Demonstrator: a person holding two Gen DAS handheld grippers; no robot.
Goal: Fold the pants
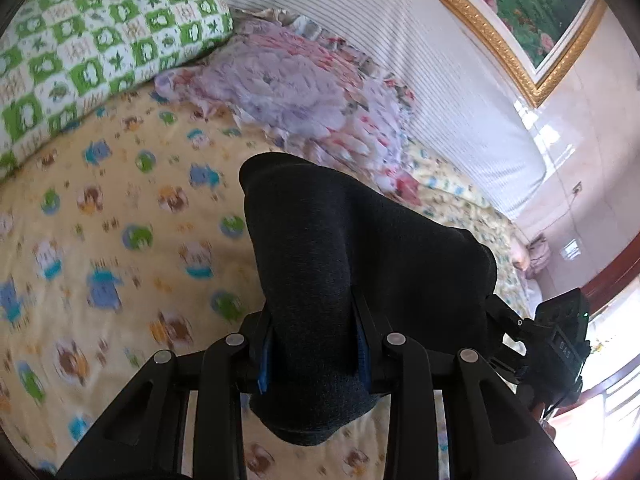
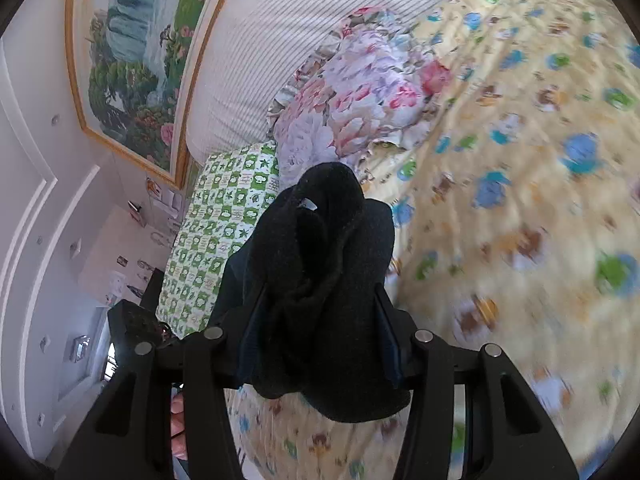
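Observation:
The dark charcoal pants hang bunched between the fingers of my left gripper, which is shut on the cloth and holds it above the bed. My right gripper is shut on another bunch of the same pants, also lifted off the bed. The right gripper's body shows in the left wrist view at the right edge, close by. The fingertips of both grippers are hidden by the cloth.
A yellow cartoon-print bedsheet lies below. A green checked pillow, a floral quilt and a striped white headboard cushion sit at the bed's head. A gold-framed painting hangs on the wall.

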